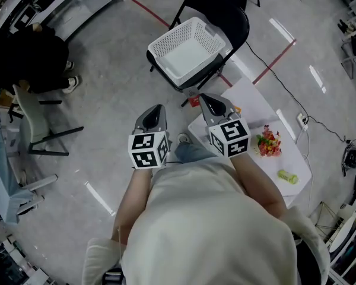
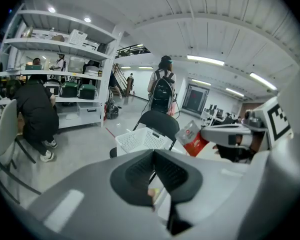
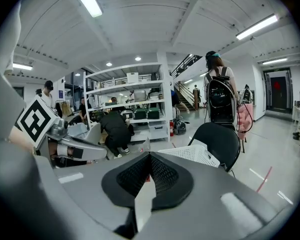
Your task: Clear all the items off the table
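Held just short of the white basket (image 1: 166,42): left gripper (image 1: 156,110) clenched on nothing, right gripper (image 1: 205,100) clamped on what looks like a red packet (image 2: 194,140).

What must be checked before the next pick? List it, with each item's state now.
1. Left gripper empty: ok, jaws together on nothing.
2. Right gripper empty: ok, jaws together on nothing.
3. Jaws open for a pick: not ok, both are shut.
4. White basket upright on the black chair, with room: ok, it looks empty.
5. Table cleared: not ok; a colourful packet, a yellow-green item and a red packet lie on it.
6. What the yellow-green item is: cannot tell, too small.
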{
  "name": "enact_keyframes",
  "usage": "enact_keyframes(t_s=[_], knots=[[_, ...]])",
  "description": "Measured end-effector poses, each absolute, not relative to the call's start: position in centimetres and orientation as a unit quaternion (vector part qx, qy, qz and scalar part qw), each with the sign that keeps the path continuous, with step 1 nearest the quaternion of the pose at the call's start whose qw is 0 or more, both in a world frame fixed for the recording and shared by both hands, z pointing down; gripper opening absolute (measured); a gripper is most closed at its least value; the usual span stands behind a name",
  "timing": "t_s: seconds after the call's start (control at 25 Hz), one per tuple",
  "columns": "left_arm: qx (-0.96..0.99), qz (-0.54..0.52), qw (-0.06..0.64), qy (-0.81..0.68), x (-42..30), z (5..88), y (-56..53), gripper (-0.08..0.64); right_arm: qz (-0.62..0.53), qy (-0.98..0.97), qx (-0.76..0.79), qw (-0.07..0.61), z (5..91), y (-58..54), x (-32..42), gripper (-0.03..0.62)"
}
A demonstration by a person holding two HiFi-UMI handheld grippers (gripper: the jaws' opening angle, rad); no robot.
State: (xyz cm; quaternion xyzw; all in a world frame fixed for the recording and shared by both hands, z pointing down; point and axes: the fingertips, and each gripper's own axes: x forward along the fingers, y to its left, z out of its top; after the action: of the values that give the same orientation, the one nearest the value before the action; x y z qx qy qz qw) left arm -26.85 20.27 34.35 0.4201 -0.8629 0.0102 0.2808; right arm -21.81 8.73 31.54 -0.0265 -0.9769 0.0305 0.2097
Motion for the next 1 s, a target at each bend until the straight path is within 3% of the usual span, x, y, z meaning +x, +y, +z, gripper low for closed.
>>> enact_keyframes(t_s=[1.0], knots=[[0.436,0.028,0.285,-0.853,-35.5,34.9,12.4,0.011,0.036,-0.977,-0.018,0.211,32.4,1.8,-30.6,0.0]])
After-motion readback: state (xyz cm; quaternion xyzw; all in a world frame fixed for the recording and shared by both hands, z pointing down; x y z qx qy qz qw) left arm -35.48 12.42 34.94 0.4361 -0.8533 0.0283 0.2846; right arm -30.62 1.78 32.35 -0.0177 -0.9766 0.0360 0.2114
